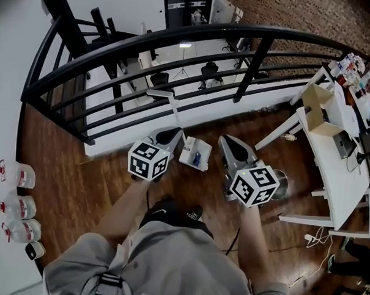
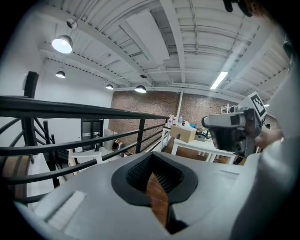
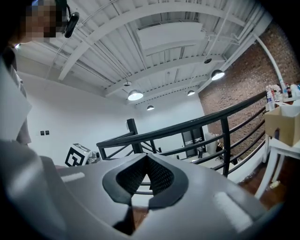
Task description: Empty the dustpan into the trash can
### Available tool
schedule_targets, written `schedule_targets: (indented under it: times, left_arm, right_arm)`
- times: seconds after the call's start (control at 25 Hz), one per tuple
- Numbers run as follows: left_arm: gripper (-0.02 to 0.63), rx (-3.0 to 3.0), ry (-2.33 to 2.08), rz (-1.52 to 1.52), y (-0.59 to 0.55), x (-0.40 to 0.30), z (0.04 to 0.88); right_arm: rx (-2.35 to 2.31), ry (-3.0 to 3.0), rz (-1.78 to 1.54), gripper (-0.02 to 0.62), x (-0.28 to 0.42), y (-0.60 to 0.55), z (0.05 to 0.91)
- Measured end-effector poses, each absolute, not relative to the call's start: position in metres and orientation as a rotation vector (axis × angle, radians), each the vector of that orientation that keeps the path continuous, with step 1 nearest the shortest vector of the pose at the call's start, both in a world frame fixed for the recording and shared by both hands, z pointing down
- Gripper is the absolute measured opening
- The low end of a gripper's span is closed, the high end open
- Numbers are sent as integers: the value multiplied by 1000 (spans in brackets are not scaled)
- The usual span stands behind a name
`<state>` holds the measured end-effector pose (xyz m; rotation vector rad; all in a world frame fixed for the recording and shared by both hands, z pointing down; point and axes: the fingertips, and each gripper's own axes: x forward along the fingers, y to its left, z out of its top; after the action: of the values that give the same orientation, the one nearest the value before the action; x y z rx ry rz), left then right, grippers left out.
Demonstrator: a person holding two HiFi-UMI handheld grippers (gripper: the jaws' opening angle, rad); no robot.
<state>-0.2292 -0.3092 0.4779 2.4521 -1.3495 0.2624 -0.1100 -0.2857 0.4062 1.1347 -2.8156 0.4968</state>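
Both tools are empty right now. The left gripper has its jaws pressed together with only floorboards showing past them in its own view, and the right gripper is likewise closed on nothing, looking out at the black railing.

In the head view, the white thing I take for the dustpan stands on the wood floor between the two grippers, at the left one's 4 o'clock and the right one's 8 o'clock. Its long handle runs off toward 11 o'clock and there is something small and blue in the pan. The metal trash can is at about 4 o'clock from the pan, half hidden behind my right marker cube and close to the white table.

I judge this to be the reach, with nothing picked up yet. To do it well I would:
- spread the left jaws before closing in, since shut jaws would only knock the handle over
- clamp the handle squarely, and not too near its far end, so the pan does not swing
- keep the pan level on the way toward 4 o'clock so the blue bit stays in
- use the right gripper to steady the can or the pan edge
- tip only once the pan lip is over the can rim
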Motion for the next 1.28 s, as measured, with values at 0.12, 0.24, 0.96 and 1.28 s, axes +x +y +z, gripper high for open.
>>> schedule_targets:
  times: [0.12,0.24,0.96,1.28]
  left_arm:
    - [6,2409,-1411,290,-342,-244,494]
    - [6,2365,-1458,307,-377,-258,513]
    - [258,2161,-1476,346,-518,-313,634]
    - [89,2211,-1485,327,-540,-309,640]
  right_arm:
    - [1130,-2799,530,0,-114,-305,416]
    - [1150,-2768,532,0,-114,-325,418]
    - [1270,-2607,610,0,-132,-408,446]
    - [1341,-2536,631,0,-121,-415,453]
